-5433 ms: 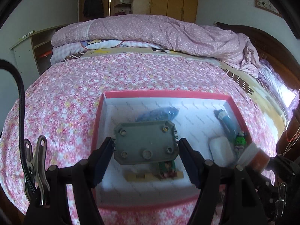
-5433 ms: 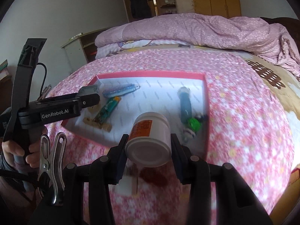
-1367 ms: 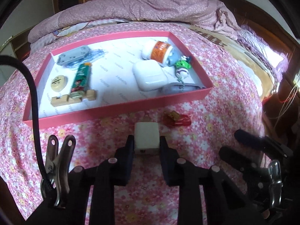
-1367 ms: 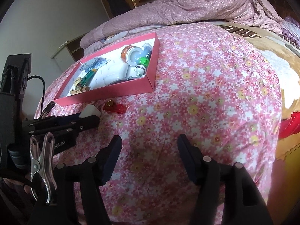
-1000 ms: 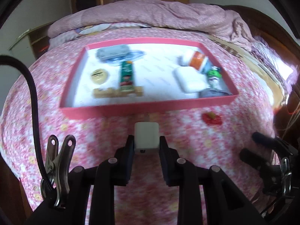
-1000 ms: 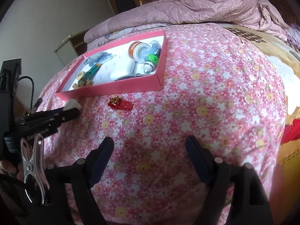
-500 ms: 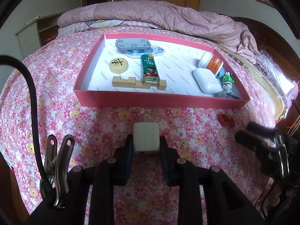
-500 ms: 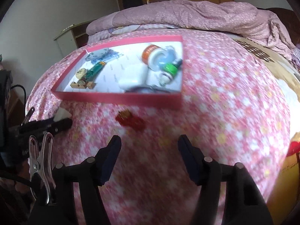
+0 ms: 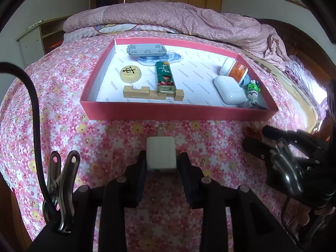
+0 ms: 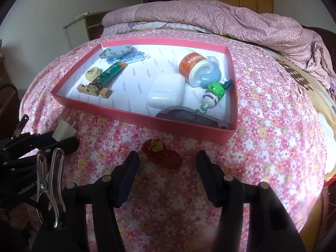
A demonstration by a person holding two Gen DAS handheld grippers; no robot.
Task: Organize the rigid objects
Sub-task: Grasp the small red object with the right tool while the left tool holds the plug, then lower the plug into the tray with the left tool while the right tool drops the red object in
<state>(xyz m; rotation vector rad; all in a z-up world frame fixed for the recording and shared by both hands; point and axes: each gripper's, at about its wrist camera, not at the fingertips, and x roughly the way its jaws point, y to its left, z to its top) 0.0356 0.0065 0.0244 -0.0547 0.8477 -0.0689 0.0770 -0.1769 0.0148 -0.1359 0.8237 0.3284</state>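
My left gripper (image 9: 161,161) is shut on a white charger plug (image 9: 160,155), prongs pointing forward, held just short of the pink tray (image 9: 178,113) on the flowered bed. It also shows in the right wrist view (image 10: 64,129). My right gripper (image 10: 168,163) is open and empty, its jaws on either side of a small red toy (image 10: 161,153) lying on the bedspread in front of the tray (image 10: 147,124). The tray holds a white earbud case (image 10: 164,90), an orange-labelled jar (image 10: 192,67), a green lighter (image 9: 164,77), a wooden block (image 9: 151,92) and several other small items.
A rumpled pink quilt (image 9: 178,19) lies across the far side of the bed. A low shelf (image 9: 35,40) stands at the left. The bed's right edge drops off near a dark wooden frame (image 9: 304,48).
The right gripper has swung left and come down over the red toy. The left gripper, still shut on the plug, has moved closer to the tray's front wall.
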